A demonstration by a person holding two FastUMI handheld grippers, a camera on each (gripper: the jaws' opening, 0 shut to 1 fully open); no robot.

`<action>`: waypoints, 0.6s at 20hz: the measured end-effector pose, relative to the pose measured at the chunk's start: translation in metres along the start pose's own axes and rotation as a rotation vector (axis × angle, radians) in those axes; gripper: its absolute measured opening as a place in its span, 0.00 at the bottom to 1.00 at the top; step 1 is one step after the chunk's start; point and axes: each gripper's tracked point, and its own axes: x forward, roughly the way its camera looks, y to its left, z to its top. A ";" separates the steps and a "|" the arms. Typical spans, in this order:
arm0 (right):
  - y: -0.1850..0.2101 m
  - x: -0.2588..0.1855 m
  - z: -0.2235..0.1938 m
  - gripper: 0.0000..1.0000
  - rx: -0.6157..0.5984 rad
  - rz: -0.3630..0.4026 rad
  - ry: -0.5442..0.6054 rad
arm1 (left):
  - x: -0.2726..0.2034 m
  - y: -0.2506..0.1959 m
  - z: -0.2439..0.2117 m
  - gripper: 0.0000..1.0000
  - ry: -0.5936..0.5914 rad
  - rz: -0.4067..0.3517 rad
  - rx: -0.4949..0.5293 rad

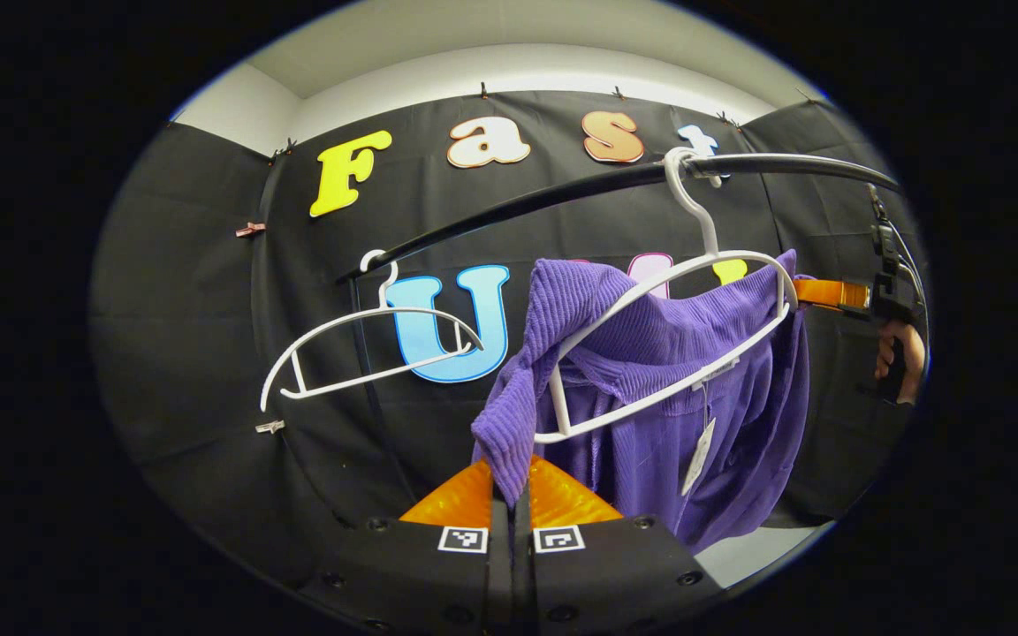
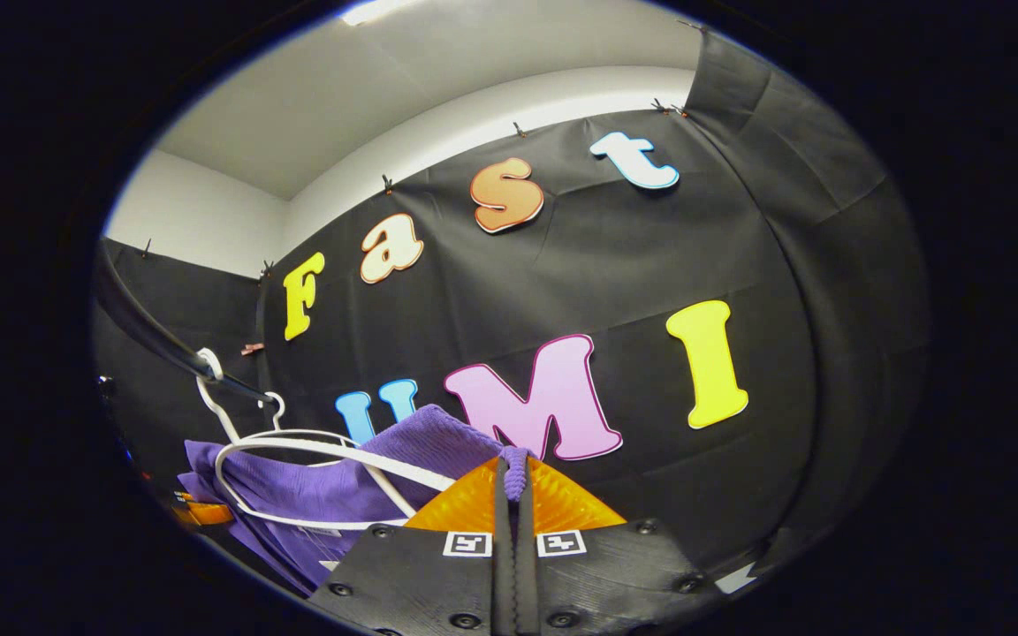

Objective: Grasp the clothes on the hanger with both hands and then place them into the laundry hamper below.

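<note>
Both my grippers, left (image 1: pixel 510 495) and right (image 2: pixel 514 495), pinch purple ribbed knit garment (image 1: pixel 650 353) edges; it drapes a white plastic hanger (image 1: pixel 695 291) on the black rail (image 1: pixel 562 190).

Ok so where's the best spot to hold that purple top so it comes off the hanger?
Hold the purple top at its two shoulder ends, one gripper coming in from each side. The left gripper and right gripper each pinch one already. It drapes over the white hanger, so outer folds should probably slip off easiest.

- Left gripper view: close under the purple garment (image 1: pixel 650 389), looking up at the rail (image 1: pixel 615 181).
- Right gripper view: tilted upward, likely from the garment's far-right side.
- Shared: garment, white hanger (image 2: pixel 297 459).
</note>
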 end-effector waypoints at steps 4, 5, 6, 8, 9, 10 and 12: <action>-0.008 0.010 -0.027 0.04 0.007 -0.024 0.049 | 0.013 0.022 0.006 0.05 0.017 0.002 -0.085; -0.012 0.012 -0.038 0.04 0.007 -0.033 0.069 | 0.016 0.028 0.005 0.05 0.040 0.005 -0.091; -0.013 0.012 -0.049 0.00 0.005 -0.035 0.089 | 0.016 0.035 0.002 0.05 0.053 0.012 -0.094; -0.005 0.007 -0.074 0.04 0.013 -0.019 0.131 | 0.015 0.050 -0.004 0.05 0.066 0.041 -0.093; 0.000 0.005 -0.084 0.04 0.014 -0.003 0.144 | 0.015 0.055 -0.015 0.05 0.092 0.047 -0.096; 0.012 0.004 -0.097 0.04 0.021 0.023 0.163 | 0.013 0.053 -0.033 0.05 0.130 0.042 -0.113; 0.032 -0.007 -0.118 0.04 0.040 0.068 0.187 | 0.008 0.055 -0.062 0.05 0.168 0.055 -0.127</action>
